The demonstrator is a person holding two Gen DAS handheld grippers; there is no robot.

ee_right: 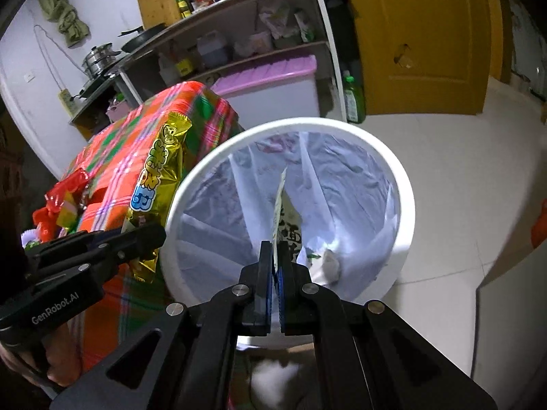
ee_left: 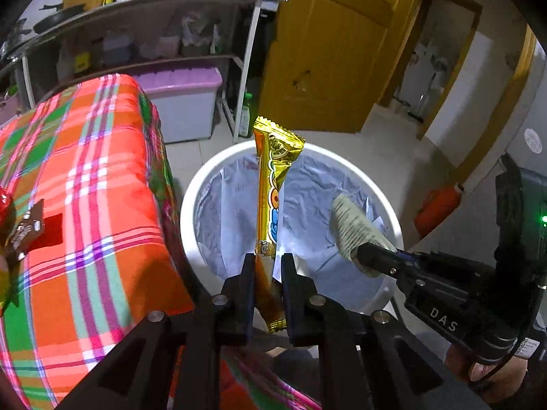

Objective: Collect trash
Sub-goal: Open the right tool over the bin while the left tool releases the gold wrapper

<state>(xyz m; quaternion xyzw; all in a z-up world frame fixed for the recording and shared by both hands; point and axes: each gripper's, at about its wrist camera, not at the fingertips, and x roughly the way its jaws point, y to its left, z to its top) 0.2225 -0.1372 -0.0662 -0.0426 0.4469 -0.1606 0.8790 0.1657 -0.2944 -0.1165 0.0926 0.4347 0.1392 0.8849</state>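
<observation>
My left gripper (ee_left: 268, 263) is shut on a long gold snack wrapper (ee_left: 271, 184) and holds it upright over the white trash bin (ee_left: 191, 188), which is lined with a pale plastic bag. The wrapper also shows in the right wrist view (ee_right: 160, 174). My right gripper (ee_right: 276, 253) is shut on a thin pale green printed wrapper (ee_right: 278, 205), held edge-on over the bin (ee_right: 407, 205). In the left wrist view that wrapper (ee_left: 352, 229) hangs over the bin's right side. More wrappers (ee_left: 24, 232) lie on the plaid-covered table (ee_left: 95, 184).
A shelf unit (ee_left: 154, 27) with pans, bottles and a purple-lidded box (ee_left: 181, 102) stands behind the table. A yellow door (ee_left: 324, 51) and a green bottle (ee_right: 354, 99) are beyond the bin. An orange object (ee_left: 437, 208) lies on the tiled floor at the right.
</observation>
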